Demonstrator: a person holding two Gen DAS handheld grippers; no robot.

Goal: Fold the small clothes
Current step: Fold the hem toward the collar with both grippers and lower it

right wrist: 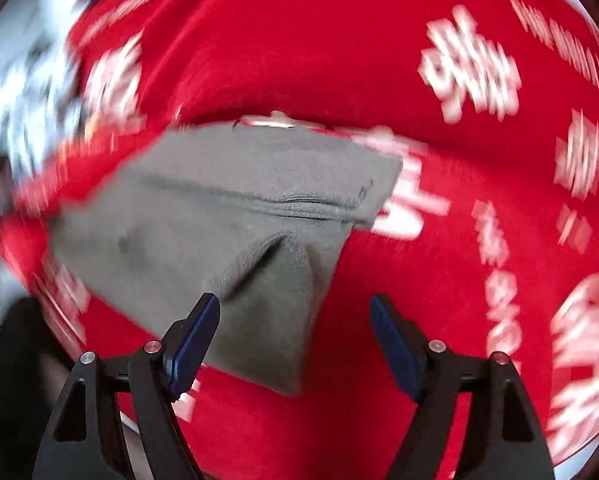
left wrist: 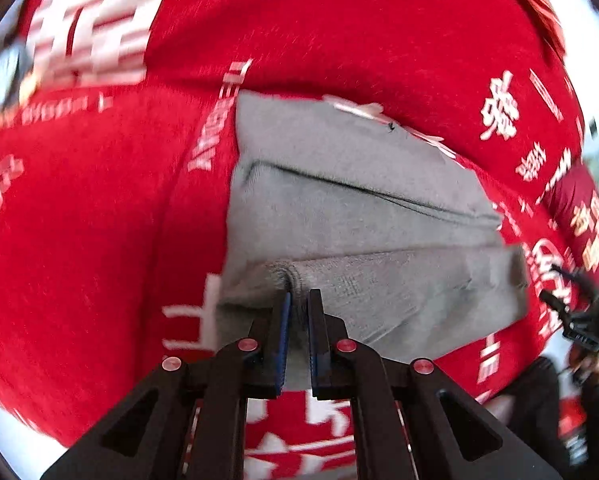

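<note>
- My left claw [left wrist: 298,300] is squeezed tight on the hem of the gray garment [left wrist: 339,208]. The blue pads [left wrist: 285,332] pinch a small bunch of the edge right at the tips.
- I think I hold that edge so I can carry it over the rest of the cloth and make a fold.
- From the left claw, the gray garment spreads out ahead and to the right. It lies on a red cloth with white letters [left wrist: 99,240].
- One layer already lies across the garment just ahead of the left claw, so it looks partly folded. I think the fold is about halfway done.
- My right claw [right wrist: 295,308] has let go. Its jaws stand wide apart and no pad presses on anything.
- A corner of the gray garment [right wrist: 227,200] lies between the right claw's tips, closer to the left pad [right wrist: 195,336]. It pokes up in a little ridge, like cloth that was just dropped.
- The rest of the garment lies ahead of the right claw and to its left.
- The right picture is blurry, so small things at the edges are hard to tell.
- Next I should lay the left edge down flat. If I pull too hard, the soft cloth could slide and spoil the fold.
</note>
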